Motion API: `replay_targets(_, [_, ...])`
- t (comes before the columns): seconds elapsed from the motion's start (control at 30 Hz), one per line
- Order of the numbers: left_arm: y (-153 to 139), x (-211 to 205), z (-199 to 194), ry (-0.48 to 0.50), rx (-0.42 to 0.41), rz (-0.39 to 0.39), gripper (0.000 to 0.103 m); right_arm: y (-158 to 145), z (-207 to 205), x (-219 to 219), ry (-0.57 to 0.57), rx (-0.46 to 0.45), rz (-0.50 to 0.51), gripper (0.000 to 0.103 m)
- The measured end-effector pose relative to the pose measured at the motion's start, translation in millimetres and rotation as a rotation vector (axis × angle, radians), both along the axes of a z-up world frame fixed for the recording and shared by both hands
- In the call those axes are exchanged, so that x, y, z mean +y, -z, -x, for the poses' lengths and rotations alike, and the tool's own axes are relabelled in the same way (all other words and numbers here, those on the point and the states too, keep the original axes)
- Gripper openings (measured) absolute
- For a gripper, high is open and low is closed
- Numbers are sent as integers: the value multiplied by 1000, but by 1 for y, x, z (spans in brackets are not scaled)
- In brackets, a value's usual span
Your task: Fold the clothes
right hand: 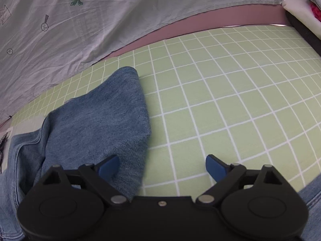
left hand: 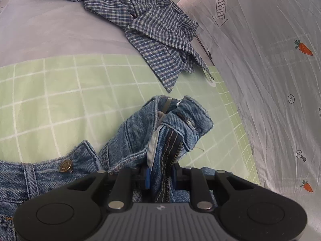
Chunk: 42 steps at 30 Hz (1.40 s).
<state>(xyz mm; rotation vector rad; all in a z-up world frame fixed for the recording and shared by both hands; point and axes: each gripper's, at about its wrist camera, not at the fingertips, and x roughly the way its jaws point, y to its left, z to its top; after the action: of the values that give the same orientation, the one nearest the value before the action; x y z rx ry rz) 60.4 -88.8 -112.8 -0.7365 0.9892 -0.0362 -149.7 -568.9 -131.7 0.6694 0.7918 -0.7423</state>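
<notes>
Blue jeans [left hand: 140, 132] lie on the green grid sheet [left hand: 60, 100]. My left gripper [left hand: 160, 178] is shut on the jeans at the open zipper fly, with the waistband bunched up in front of it. A brass button [left hand: 65, 166] shows on the waistband to the left. In the right wrist view a folded denim part of the jeans [right hand: 96, 124] lies at the left. My right gripper [right hand: 162, 167] is open and empty; its left fingertip [right hand: 109, 167] is over the denim edge, its right one over the bare green sheet [right hand: 230, 100].
A crumpled blue checked shirt [left hand: 156, 26] lies beyond the jeans. A white sheet with carrot prints [left hand: 280, 80] hangs at the right; it also shows in the right wrist view [right hand: 80, 30]. A white and dark bundle [right hand: 301, 12] sits far right.
</notes>
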Motion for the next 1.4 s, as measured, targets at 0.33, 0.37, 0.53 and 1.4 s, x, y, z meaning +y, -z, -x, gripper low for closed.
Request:
replay_targets(0.33, [1, -1, 0, 4, -1, 0, 23, 6, -19, 2, -60, 7, -40, 95])
replay_targets(0.37, [1, -1, 0, 3, -1, 1, 23, 7, -21, 5, -68, 16, -26, 97])
replay_targets(0.53, [1, -3, 1, 6, -3, -4, 23, 9, -41, 17, -144, 125, 68, 97])
replay_targets(1.4, [-19, -55, -2, 298, -69, -265, 43, -100, -24, 19, -283, 447, 792, 36])
